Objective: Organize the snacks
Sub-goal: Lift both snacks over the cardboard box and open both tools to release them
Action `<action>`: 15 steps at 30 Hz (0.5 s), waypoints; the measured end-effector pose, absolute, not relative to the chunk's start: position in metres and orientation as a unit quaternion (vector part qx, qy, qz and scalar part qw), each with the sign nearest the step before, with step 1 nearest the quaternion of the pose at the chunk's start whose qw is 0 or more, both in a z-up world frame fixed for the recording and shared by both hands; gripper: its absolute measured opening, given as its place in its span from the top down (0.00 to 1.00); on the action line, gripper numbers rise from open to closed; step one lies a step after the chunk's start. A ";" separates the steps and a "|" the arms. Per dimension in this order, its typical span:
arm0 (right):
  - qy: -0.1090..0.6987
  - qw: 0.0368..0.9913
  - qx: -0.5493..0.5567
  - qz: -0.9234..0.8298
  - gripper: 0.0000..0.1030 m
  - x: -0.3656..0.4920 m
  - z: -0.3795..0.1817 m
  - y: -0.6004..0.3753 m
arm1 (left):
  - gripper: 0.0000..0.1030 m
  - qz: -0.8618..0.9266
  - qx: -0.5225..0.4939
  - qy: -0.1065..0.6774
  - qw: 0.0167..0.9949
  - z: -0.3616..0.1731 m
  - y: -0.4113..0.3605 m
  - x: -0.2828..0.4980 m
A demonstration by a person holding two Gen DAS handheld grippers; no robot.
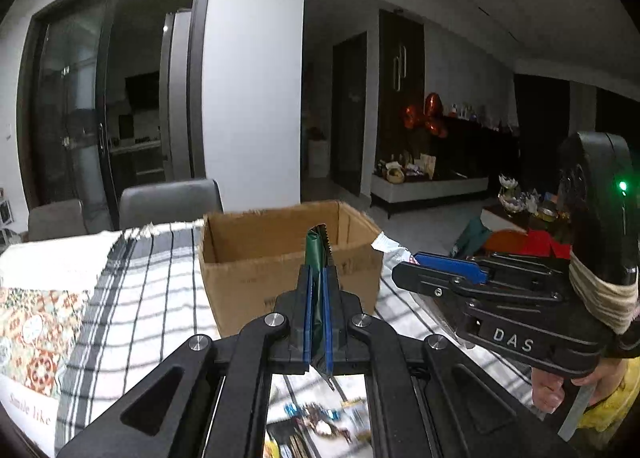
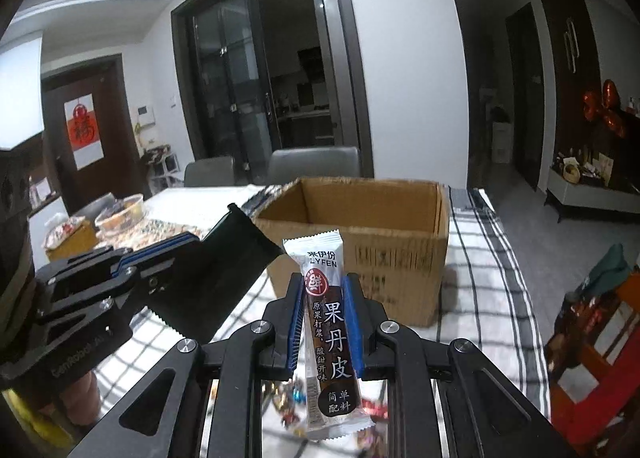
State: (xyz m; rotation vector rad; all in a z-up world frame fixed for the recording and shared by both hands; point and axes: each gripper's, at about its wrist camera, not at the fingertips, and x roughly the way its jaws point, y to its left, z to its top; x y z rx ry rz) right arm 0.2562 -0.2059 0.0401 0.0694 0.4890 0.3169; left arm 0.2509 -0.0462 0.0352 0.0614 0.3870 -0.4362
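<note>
My left gripper is shut on a dark green snack packet, held edge-on in front of the open cardboard box. My right gripper is shut on a white and brown fruit-leather bar, held upright just short of the box. Each gripper shows in the other's view: the right gripper with its white wrapper, the left gripper with the dark packet. Both are above the checked tablecloth, near the box's front wall. The box looks empty inside.
The checked cloth covers the table. Loose wrapped snacks lie blurred below the grippers. A patterned mat lies at the left. Bowls and snack packs sit at the far left. Grey chairs stand behind the table. A red crate is at the right.
</note>
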 end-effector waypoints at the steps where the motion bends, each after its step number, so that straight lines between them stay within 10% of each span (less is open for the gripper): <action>1: 0.239 0.958 0.037 0.155 0.80 0.262 0.043 -0.207 | 0.94 -0.214 0.029 0.188 0.958 0.037 -0.046 0.254; 15: 0.234 0.961 0.032 0.145 0.80 0.338 0.071 -0.212 | 0.94 -0.206 0.032 0.170 0.963 0.058 -0.050 0.318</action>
